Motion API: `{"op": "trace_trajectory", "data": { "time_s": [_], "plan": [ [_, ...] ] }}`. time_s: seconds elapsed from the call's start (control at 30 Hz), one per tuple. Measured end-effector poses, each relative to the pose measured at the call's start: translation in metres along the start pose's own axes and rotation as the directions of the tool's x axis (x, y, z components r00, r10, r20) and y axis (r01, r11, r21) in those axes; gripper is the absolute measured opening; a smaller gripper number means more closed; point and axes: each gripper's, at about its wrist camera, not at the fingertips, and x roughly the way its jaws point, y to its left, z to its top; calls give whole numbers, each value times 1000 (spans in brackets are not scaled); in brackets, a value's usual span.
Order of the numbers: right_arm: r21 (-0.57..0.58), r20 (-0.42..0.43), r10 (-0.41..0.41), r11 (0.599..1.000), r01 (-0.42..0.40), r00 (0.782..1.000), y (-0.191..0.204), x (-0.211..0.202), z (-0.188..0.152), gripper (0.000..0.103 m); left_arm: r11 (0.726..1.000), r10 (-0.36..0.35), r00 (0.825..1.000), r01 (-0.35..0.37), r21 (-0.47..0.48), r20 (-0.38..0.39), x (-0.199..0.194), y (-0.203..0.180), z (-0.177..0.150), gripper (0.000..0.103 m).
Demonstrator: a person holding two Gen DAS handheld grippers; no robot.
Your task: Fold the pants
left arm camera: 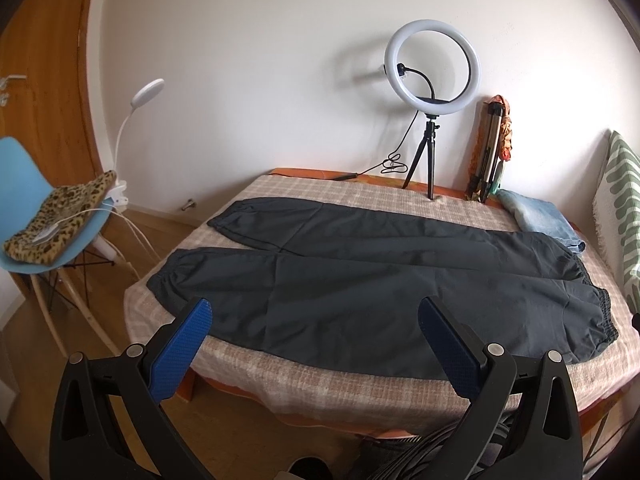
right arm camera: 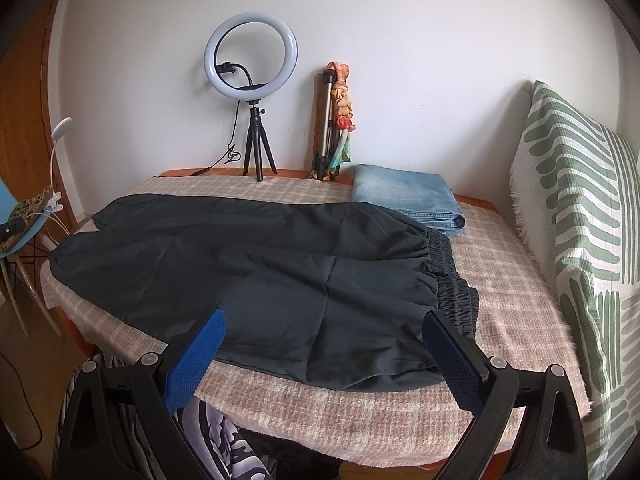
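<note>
- dark pants [left arm camera: 360, 280] lie spread flat on the bench [left arm camera: 320, 388], just ahead of both sets of fingers
- left gripper [left arm camera: 316, 312] fingers wide apart, holding nothing
- right gripper [right arm camera: 324, 322] same deal, empty

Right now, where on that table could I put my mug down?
Bare checked cloth lies between the dark pants and the green-patterned throw, and along the near edge below the pants. The back is crowded: ring light, folded tripod, folded jeans.
</note>
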Motion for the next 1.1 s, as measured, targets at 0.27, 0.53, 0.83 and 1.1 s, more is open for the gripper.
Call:
{"op": "trace_trajectory", "data": {
  "time_s": [0.27, 0.53, 0.83, 1.1],
  "plan": [
    [-146, -63, 120, 981, -128, 991, 19, 35, -5, 96, 999, 41, 995, -39, 21, -88, 42, 39, -13, 93],
    [-242, -206, 204, 937, -252, 957, 43, 80, -11, 86, 998, 47, 976, -56, -35, -212, 85, 92, -32, 71],
    [-381, -340, 185, 869, -315, 922, 78, 119, -29, 75, 967, 38, 959, -107, -233, -281, 133, 183, -31, 54],
    [-389, -382, 185, 857, -339, 905, 91, 142, -28, 71, 930, 28, 944, -146, -338, -330, 181, 232, -27, 53]
  ]
}}
